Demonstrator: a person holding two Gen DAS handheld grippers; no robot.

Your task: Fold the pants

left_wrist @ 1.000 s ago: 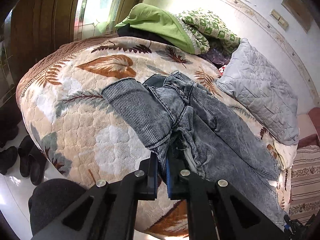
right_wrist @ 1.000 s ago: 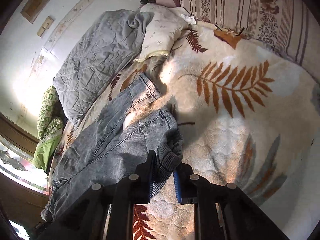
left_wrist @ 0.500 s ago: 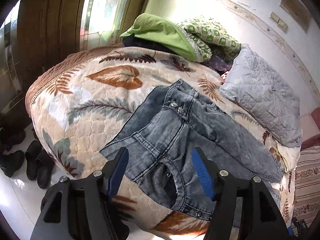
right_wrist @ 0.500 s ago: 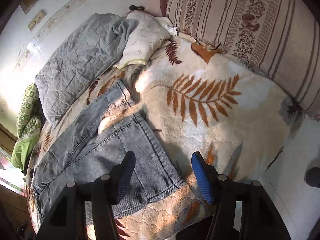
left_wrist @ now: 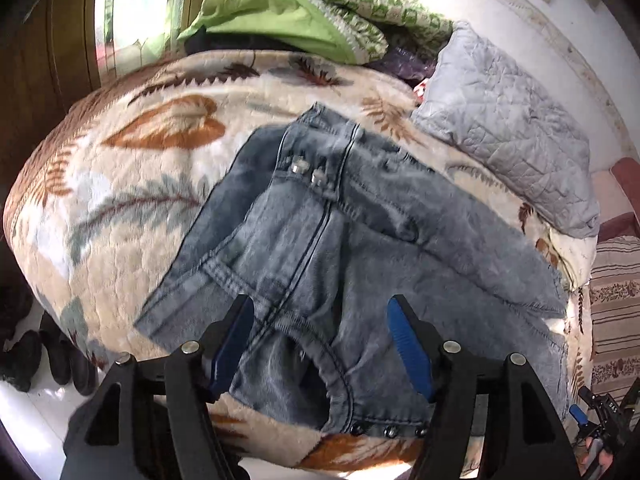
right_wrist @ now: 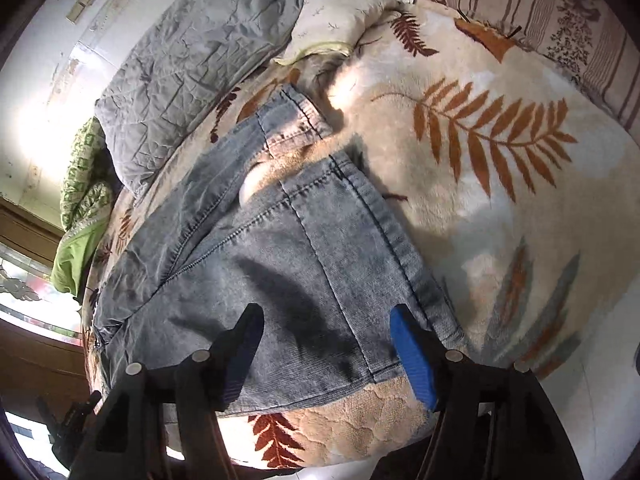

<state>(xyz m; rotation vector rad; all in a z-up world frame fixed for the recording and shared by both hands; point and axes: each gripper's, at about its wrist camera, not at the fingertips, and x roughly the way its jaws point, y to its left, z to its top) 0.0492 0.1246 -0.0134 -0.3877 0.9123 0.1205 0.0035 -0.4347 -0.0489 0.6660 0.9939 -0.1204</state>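
One second ago both claws were pinched on the jeans, the left one on the bunched waist end and the right one on a leg end. Now both have let go and the jeans (left_wrist: 360, 248) lie spread out on the bed (left_wrist: 120, 200).

The left claw (left_wrist: 320, 344) is wide open. It holds nothing. Its blue pads (left_wrist: 408, 344) sit one on each side, just over the waist end of the jeans, near the bed's edge. I cannot tell if they touch the cloth.

The right claw (right_wrist: 324, 348) is wide open too and holds nothing. It hangs over a leg end of the jeans (right_wrist: 280, 272), and its dark shadow falls on the cloth. The other leg end lies a bit further back, with a gap of blanket between the two.

A gray pillow (left_wrist: 512, 136) lies beside the jeans. A green cover (left_wrist: 272, 12) is piled at the far side. Dark shoes (left_wrist: 60, 356) stand on the floor by the bed.
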